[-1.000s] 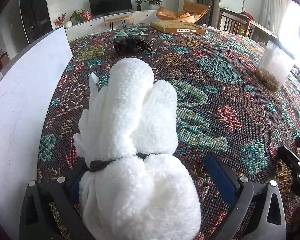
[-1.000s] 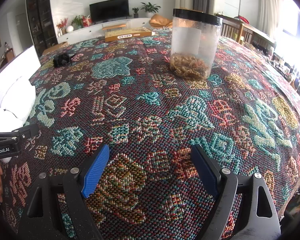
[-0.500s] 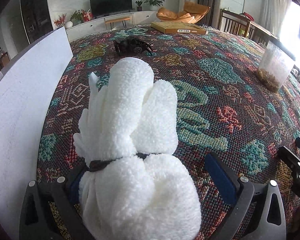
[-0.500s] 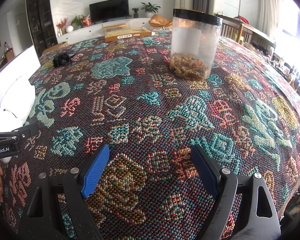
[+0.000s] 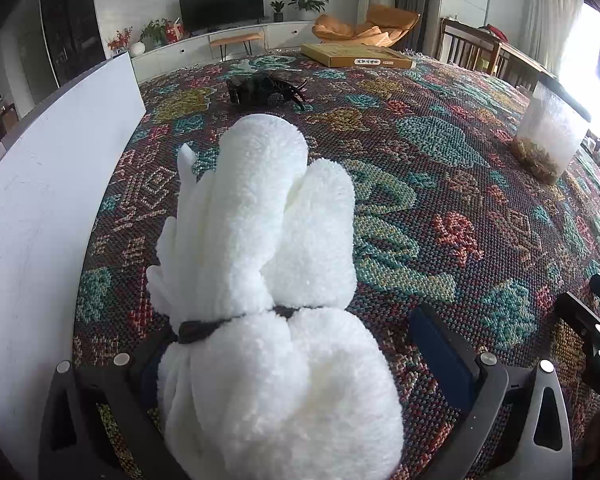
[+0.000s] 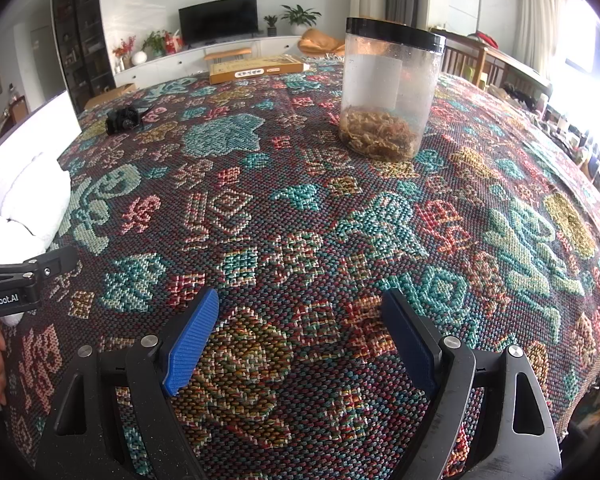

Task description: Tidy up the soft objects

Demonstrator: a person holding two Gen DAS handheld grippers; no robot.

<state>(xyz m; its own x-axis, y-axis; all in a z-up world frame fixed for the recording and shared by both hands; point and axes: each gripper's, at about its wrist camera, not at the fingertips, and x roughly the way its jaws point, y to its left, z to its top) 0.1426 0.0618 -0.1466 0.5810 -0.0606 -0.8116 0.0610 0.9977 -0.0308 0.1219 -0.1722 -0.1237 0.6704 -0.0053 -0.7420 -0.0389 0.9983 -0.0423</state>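
Fluffy white terry, that's most of the left wrist view: a rolled white towel [image 5: 260, 280] cinched with a dark band [image 5: 204, 326] lies on the patterned woven tablecloth [image 5: 440, 184], right next to a white board [image 5: 40, 220] along the table's left edge. The left gripper [image 5: 288, 364] is spread wide with the towel's near end between its fingers; the right blue pad [image 5: 440, 352] stands clear of the fabric, the left one is buried behind the fluff, so I'd call it released, not squeezing. My guess is it's parked against the board so the bundle lines up neatly at the side. Further back there's a small black gadget [image 5: 264, 88], a flat cardboard box [image 5: 356, 56] and a clear jar [image 5: 548, 140] with brownish stuff in the bottom. Compared with a second ago, nothing in this view has budged, same towel pose, same finger spread. Over in the right wrist view, the right gripper [image 6: 300, 340] hovers over bare tablecloth [image 6: 300, 220] with jaws wide and nothing between them, probably just waiting its turn. The jar [image 6: 388, 88] sits well ahead, the towel [image 6: 32, 200] peeks in at far left behind the other tool. Again identical to the earlier frames, so it looks like a pause.
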